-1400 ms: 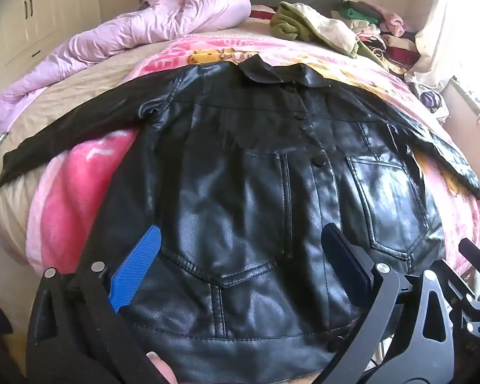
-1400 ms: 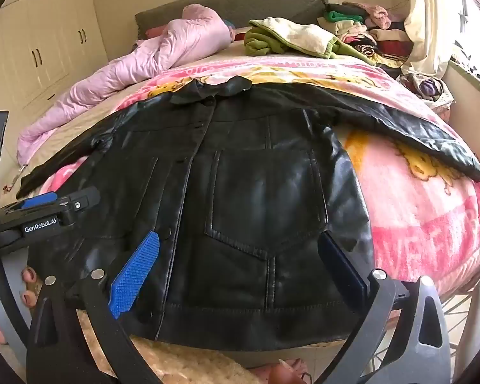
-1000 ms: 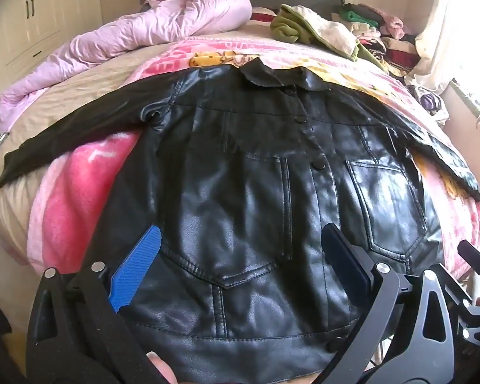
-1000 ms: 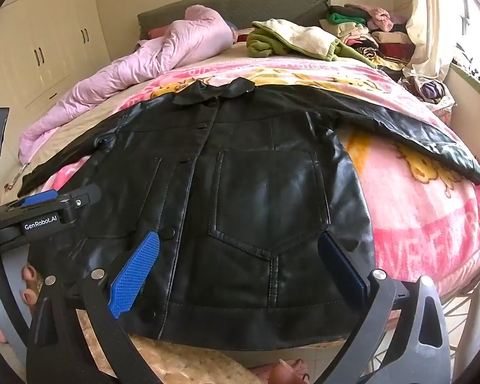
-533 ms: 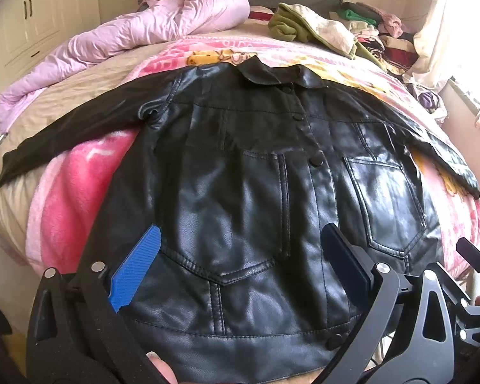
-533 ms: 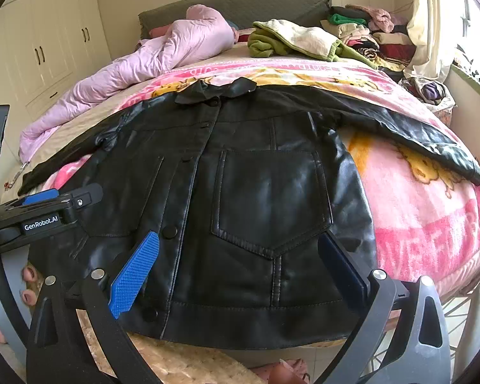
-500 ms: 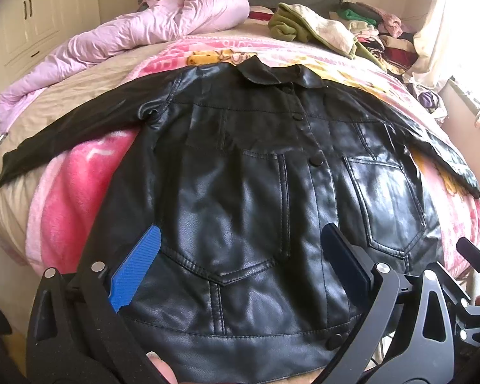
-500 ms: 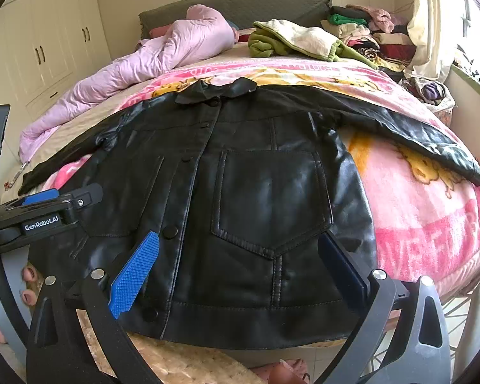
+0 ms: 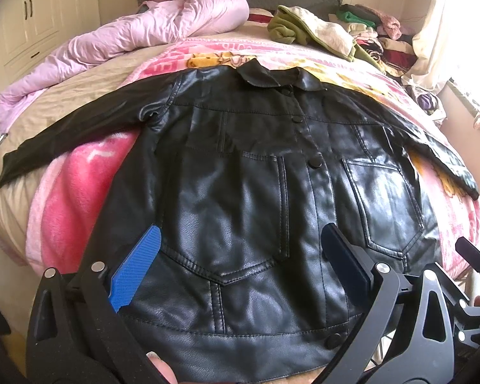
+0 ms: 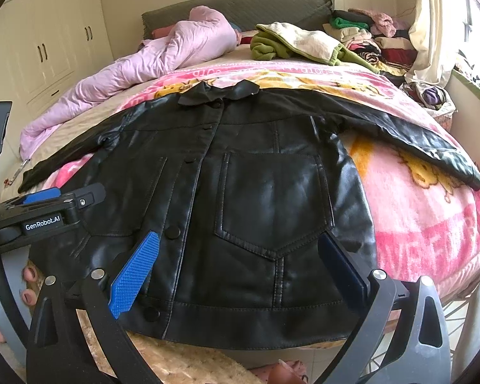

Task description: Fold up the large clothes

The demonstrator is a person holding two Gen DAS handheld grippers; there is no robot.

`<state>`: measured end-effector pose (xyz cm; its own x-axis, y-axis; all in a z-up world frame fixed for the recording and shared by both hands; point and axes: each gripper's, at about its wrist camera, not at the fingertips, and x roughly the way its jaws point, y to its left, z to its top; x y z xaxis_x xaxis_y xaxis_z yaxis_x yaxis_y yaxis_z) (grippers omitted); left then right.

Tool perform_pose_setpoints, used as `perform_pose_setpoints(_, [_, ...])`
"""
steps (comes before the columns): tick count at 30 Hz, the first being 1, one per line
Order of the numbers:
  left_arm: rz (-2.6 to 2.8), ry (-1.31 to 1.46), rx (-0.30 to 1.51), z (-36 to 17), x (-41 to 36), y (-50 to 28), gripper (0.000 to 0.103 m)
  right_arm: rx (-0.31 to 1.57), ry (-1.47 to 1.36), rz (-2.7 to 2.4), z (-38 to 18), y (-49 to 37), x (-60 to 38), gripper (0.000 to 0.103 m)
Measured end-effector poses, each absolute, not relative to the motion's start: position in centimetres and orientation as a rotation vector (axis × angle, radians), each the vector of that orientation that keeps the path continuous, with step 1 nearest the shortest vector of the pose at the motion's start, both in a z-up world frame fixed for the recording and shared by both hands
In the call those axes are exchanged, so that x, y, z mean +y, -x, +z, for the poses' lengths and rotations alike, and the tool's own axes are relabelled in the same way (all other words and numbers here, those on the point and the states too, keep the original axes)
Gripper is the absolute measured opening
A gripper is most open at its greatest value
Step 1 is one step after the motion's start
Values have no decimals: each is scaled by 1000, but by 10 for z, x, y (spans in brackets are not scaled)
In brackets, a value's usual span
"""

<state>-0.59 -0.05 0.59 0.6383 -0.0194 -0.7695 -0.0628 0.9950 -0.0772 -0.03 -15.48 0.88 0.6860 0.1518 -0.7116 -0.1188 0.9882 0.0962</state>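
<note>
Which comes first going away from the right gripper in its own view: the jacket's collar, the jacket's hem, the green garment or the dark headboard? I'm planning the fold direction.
From the right gripper:
1. Hem of the black jacket, just beneath the open fingers.
2. Collar, mid-bed.
3. Green garment, beyond the collar, right of centre.
4. Headboard, at the far wall.

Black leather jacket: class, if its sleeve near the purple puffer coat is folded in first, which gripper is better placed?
Probably left. The left gripper hangs open nearer that sleeve; the right gripper faces the opposite pocket.
</note>
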Motion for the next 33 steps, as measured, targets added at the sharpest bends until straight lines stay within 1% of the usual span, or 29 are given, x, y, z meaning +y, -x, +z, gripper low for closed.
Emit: perform_pose_setpoints(33, [9, 104, 885, 6, 1, 4, 94, 791, -44, 159, 12, -1, -148, 99])
